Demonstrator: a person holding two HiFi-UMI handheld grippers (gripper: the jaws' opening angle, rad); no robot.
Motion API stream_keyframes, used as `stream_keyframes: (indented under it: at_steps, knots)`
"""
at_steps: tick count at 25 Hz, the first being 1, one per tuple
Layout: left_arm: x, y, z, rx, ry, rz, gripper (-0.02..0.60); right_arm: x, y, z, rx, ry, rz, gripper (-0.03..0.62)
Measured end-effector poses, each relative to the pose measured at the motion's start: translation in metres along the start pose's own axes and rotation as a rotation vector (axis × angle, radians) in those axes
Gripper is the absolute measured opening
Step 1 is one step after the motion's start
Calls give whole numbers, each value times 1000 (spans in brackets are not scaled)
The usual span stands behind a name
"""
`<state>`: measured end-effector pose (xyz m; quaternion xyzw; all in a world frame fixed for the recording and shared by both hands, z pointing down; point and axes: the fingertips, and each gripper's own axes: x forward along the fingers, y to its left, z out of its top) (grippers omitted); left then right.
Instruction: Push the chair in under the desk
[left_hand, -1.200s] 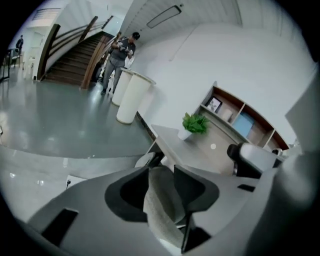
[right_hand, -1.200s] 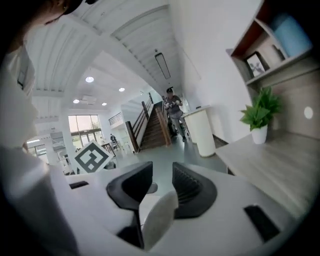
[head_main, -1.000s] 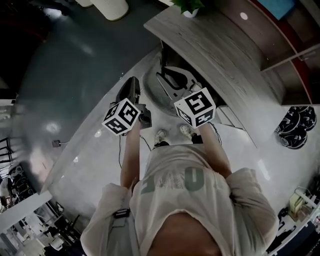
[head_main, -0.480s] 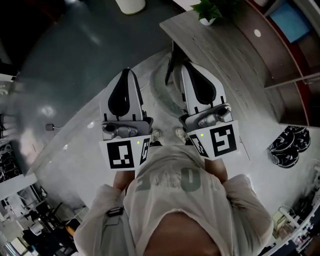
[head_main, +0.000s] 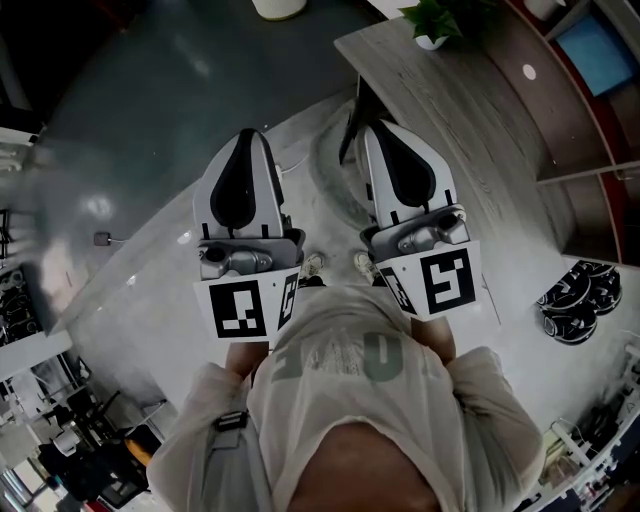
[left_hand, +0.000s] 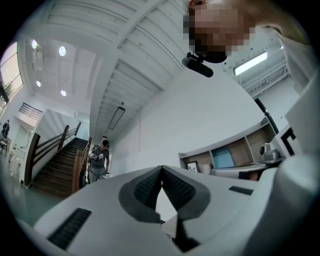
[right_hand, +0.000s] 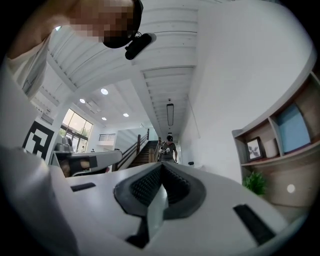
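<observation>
In the head view both grippers are raised in front of the person's chest, tips pointing up and away. The left gripper (head_main: 247, 137) is shut with nothing in it, and so is the right gripper (head_main: 376, 128). In the left gripper view (left_hand: 161, 168) and the right gripper view (right_hand: 161, 165) the ribbed pads meet at their tips, against ceiling and wall. Only a dark sliver of the chair (head_main: 349, 128) shows between the two grippers, at the edge of the curved wood-grain desk (head_main: 450, 95). The rest of it is hidden behind the right gripper.
A potted plant (head_main: 436, 20) stands on the desk's far end. Wall shelves (head_main: 590, 70) run behind the desk. Dark round objects (head_main: 570, 300) lie on the pale floor at the right. A white bin (head_main: 278, 7) stands at the top. Another person (left_hand: 100, 161) stands by a distant staircase.
Both grippers have swung up from pointing down at the chair to pointing upward near the head camera, and their jaws have closed. The chair is now mostly covered by them.
</observation>
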<state>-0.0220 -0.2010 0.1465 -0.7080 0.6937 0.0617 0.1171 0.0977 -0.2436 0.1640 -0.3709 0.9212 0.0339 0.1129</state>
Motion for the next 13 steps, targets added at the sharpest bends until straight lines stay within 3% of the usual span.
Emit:
stream_keyframes:
  at_steps: [13]
  knots:
    - [-9,9,8,-34,-21,11,14,-4,7,0,-18,8,-1,15]
